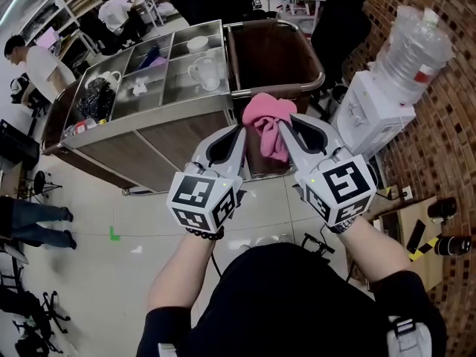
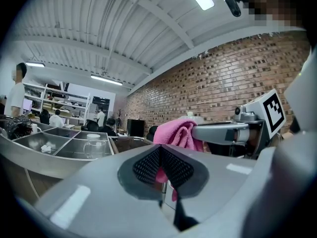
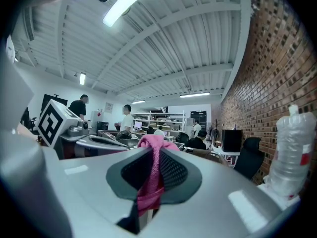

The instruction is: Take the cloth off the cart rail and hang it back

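Note:
A pink cloth point(image 1: 268, 121) hangs bunched between my two grippers, above the cart's brown bin and its metal rail point(image 1: 279, 89). My left gripper point(image 1: 239, 132) is shut on the cloth's left edge. In the left gripper view a strip of pink cloth point(image 2: 174, 134) shows between the closed pads point(image 2: 146, 165). My right gripper point(image 1: 285, 124) is shut on the cloth's right side. In the right gripper view a fold of cloth point(image 3: 152, 182) runs down through the pinched pads point(image 3: 173, 170). The cloth looks lifted clear of the rail.
The steel-topped cart point(image 1: 149, 129) has several compartments, one holding a glass mug point(image 1: 202, 71). A water dispenser point(image 1: 387, 103) with its bottle stands by the brick wall on the right. People stand and sit at the far left and back.

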A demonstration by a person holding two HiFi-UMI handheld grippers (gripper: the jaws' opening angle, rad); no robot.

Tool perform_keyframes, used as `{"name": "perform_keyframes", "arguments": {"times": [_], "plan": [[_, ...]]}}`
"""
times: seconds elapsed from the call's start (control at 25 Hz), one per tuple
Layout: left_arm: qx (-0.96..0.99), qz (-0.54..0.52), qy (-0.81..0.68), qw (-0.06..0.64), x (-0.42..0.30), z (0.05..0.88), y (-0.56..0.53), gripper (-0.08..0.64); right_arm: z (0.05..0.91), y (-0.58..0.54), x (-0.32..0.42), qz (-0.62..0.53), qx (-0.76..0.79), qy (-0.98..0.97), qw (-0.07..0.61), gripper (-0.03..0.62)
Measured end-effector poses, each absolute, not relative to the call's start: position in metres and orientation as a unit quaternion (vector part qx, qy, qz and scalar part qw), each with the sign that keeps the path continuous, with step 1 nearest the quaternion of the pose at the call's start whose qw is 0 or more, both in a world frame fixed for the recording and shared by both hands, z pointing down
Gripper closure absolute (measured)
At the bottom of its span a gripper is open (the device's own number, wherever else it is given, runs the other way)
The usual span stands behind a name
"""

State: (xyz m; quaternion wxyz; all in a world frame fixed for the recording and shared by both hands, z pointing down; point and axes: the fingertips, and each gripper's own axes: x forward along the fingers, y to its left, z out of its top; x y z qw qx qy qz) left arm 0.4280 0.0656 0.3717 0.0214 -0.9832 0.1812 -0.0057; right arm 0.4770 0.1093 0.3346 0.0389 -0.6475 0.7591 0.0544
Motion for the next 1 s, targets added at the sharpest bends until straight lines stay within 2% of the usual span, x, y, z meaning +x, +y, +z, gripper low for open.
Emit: {"name": "perform_keyframes", "arguments": {"times": [0.64, 1.0], "plan": [[-0.969, -0.014, 0.247, 0.028, 0.430, 0.393, 0.059, 0.555, 0.342, 0.103, 0.477, 0.063, -0.593, 0.801, 0.055, 0.557], [-0.947, -0.004, 0.320, 0.021, 0.363, 0.396, 0.034, 0.557, 0.342, 0.072, 0.415, 0.071, -0.535, 0.841, 0.049, 0.557]]}}
